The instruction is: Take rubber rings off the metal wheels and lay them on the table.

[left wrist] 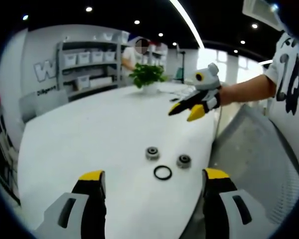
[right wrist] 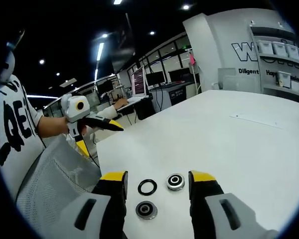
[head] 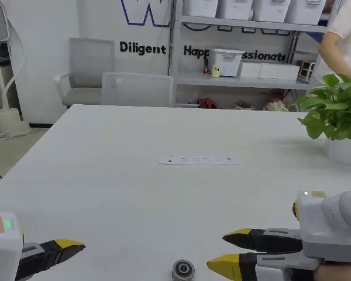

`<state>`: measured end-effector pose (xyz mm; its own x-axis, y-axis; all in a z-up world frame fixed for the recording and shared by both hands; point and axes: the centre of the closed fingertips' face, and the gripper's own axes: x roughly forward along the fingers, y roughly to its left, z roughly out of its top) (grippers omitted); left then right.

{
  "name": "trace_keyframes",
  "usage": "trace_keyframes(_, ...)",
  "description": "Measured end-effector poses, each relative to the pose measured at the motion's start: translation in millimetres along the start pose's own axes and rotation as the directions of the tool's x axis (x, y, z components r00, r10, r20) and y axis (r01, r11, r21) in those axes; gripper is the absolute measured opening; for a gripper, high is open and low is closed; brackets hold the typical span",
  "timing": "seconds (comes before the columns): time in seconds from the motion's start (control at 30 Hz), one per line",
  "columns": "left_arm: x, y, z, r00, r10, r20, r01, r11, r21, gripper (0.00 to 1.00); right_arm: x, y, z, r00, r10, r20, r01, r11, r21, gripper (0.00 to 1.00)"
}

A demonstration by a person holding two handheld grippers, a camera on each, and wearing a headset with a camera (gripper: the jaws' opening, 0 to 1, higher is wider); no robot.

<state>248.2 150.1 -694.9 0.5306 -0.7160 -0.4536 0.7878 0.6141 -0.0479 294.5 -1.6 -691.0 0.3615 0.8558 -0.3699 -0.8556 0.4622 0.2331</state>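
Rubber ring (right wrist: 147, 187): loose on the desk (right wrist: 249, 149) beside two wheels; light, soft, stretchy.
Darker wheel (right wrist: 146, 209): ring probably on; small, heavy, may roll; pinch the rubber edge.
Other wheel (right wrist: 175, 181): looks bare.
Left gripper (left wrist: 154, 175): fingers apart, empty.
Right gripper (right wrist: 158, 176): fingers apart, empty.

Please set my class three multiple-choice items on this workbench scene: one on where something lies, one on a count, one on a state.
1. Where does the black rubber ring lie?
A. On a shelf
B. Flat on the table, beside the wheels
C. In a tool

2. How many metal wheels are on the table?
A. Two
B. Four
C. Five

3. How is the right tool?
A. Shut on a ring
B. Shut on a wheel
C. Open, empty

Answers: B, the ring lies flat on the table near both wheels; A, both gripper views show two; C, its jaws stand apart with nothing between them.
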Motion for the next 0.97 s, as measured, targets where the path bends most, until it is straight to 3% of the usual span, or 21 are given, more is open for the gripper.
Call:
trace_keyframes(0.53,-4.2,2.1,-0.9,0.9999,0.014,0.003,-0.014,1.000,-0.005,0.81,-26.3,-8.3,-1.6,0.9982,-0.051,0.030,0.052,0.998,-0.046,0.62)
trace_keyframes(0.97,-3.3,3.7,-1.9,0.9998,0.022,-0.001,-0.022,1.000,0.001,0.83,-43.5,-17.9,-18.1,0.9952,-0.097,0.010,0.098,0.993,-0.068,0.72)
